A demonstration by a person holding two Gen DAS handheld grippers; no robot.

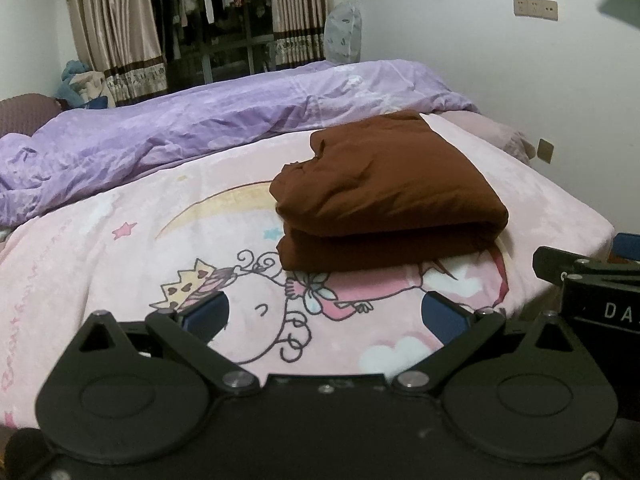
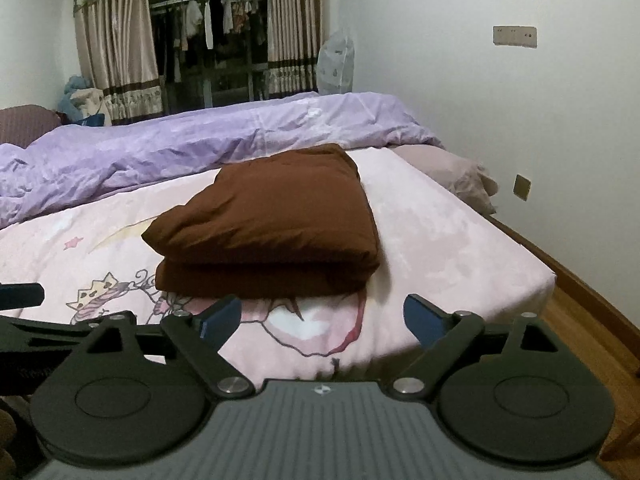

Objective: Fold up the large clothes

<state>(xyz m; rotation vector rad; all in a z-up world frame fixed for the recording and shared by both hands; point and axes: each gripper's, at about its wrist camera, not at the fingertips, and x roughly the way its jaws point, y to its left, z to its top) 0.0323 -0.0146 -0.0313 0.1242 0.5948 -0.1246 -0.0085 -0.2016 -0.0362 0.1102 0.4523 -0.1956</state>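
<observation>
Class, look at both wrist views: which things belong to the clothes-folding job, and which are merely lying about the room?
Belongs to the job:
- folded brown garment
- left tongs, open
- right tongs, open
- pink cartoon blanket, the folding surface

Just lying about:
- purple duvet
- curtains
- hanging laundry
- wall sockets

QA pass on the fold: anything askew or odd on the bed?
Mostly tidy. The brown garment sits folded on the pink blanket, but its left edge is bunched and uneven. Left gripper and right gripper are open, clear of it.

A rumpled purple duvet [image 1: 192, 128] lies behind the pink cartoon blanket [image 1: 120, 264].
</observation>
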